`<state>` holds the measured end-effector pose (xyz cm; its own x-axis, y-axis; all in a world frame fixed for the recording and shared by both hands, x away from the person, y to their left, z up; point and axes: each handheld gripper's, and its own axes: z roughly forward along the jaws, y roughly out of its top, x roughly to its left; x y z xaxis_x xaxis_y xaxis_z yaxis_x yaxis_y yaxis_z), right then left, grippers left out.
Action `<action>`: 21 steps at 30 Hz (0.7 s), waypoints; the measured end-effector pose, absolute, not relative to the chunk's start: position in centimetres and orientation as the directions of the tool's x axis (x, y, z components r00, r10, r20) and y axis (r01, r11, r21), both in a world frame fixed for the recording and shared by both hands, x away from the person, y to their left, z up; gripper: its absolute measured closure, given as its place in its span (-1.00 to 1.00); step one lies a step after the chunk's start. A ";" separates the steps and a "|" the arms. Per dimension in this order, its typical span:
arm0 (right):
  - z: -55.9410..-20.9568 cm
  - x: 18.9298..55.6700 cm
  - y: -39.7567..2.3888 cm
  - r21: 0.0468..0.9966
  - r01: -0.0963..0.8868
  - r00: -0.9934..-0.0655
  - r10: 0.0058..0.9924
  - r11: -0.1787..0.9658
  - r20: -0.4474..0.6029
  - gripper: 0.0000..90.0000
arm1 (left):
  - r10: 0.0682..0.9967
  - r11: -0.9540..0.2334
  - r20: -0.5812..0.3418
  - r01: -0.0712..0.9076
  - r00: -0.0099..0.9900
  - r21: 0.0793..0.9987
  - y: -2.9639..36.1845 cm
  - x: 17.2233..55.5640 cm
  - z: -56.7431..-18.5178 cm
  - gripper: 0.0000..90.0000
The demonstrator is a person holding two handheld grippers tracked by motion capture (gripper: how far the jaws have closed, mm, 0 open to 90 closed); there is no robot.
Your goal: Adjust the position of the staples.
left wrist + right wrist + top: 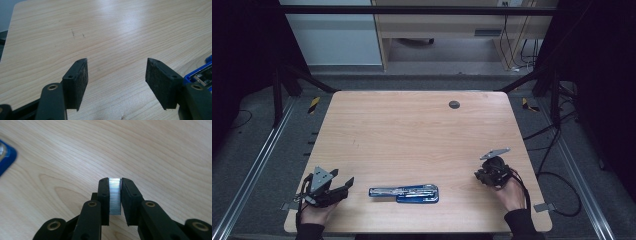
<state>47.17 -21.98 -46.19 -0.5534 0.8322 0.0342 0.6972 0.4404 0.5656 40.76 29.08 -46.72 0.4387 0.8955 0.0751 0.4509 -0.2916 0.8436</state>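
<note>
Staple strip in the right gripper, stapler lying opened and waiting

On the wooden table [412, 125] the blue stapler [404, 193] lies opened out flat at the near edge, between the hands; loading seems only half done, since the strip of staples [115, 196] sits pinched in the right gripper [115, 182] at the near right, apart from the stapler. The left gripper [117, 63], near left, stands wide and empty. The stapler's magazine is too small to tell whether it holds staples.

Wooden table [412, 130] carries a small dark round cap [454, 104] near its far edge; beyond it, grey floor, a pale cabinet [332, 35] and hanging cables [524, 50].
</note>
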 end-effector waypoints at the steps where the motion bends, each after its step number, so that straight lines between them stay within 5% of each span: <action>1: -46.1 47.1 -22.0 0.570 0.675 -0.581 0.813 0.469 0.019 0.73 | 0.896 -0.292 0.075 0.451 0.438 0.843 29.1 40.8 -46.7 -0.23; 21: -42.4 46.1 -19.3 0.698 0.428 -0.824 0.565 0.574 0.041 0.73 | 0.896 -0.291 0.069 0.462 0.439 0.837 29.0 40.9 -46.9 -0.23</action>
<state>46.08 -19.35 -42.43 -0.8242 0.5648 0.0409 0.4278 0.5737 0.6985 40.85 28.98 -46.88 0.4390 0.8958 0.0694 0.4624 -0.2914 0.8374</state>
